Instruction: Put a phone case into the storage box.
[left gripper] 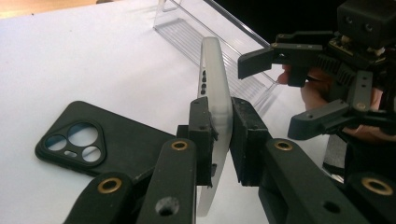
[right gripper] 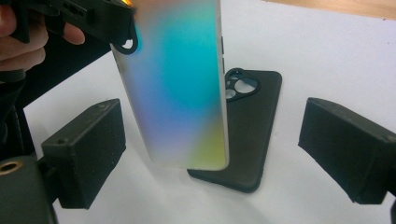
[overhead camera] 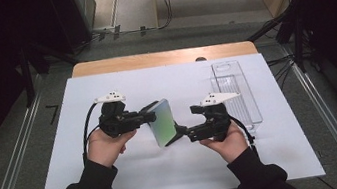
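My left gripper (overhead camera: pixel 151 113) (left gripper: pixel 219 135) is shut on a phone (overhead camera: pixel 163 121) (left gripper: pixel 217 79) with a shimmering blue-green back, holding it on edge above the table. In the right gripper view the phone (right gripper: pixel 182 84) hangs upright between my wide-open jaws. My right gripper (overhead camera: pixel 186 121) (right gripper: pixel 212 149) sits just right of the phone, open, with nothing between its jaws touching it. A black phone case (left gripper: pixel 93 144) (right gripper: pixel 252 126) with a camera cut-out lies flat on the white sheet, under and behind the phone.
A clear plastic tray (overhead camera: pixel 234 89) (left gripper: pixel 205 32) stands at the right back of the white sheet (overhead camera: pixel 119 182). The wooden table edge (overhead camera: pixel 161 57) runs along the far side. Metal rails flank the table.
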Demonstrator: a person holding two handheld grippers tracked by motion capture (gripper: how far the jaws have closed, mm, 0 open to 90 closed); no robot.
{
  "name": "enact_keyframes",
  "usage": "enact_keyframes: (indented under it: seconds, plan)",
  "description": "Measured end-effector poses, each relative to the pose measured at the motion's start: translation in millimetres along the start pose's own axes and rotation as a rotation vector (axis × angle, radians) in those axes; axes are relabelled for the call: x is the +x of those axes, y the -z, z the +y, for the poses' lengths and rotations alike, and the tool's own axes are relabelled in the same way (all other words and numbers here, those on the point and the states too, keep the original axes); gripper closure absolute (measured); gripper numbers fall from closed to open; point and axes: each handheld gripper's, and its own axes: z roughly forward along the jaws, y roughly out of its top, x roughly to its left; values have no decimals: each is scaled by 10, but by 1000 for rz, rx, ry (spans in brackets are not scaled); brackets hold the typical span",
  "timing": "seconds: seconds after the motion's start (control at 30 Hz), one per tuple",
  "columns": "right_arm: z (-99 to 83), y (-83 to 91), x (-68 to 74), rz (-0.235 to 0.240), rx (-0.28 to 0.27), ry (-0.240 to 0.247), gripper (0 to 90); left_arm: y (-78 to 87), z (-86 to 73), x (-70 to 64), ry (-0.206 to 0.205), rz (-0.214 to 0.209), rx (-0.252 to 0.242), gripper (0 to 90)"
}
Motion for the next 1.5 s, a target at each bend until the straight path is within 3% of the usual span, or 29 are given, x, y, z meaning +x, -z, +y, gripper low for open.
enact_keyframes:
  seconds: [0.13,0.47,0.83,1.03,1.5]
  plan:
    - [-15,-45,51,-22,-6,2,56,-20,3,-28,11,24,1,805]
    - [-42,-132,146,-44,-22,14,56,-71,0,-84,31,39,7,804]
    - [-39,-226,220,-70,-26,15,56,-125,2,-129,55,21,15,804]
    - [-35,-259,249,-78,-23,17,56,-148,4,-199,38,21,18,805]
    - [-40,-322,290,-89,-19,36,57,-233,-18,-294,51,-7,31,804]
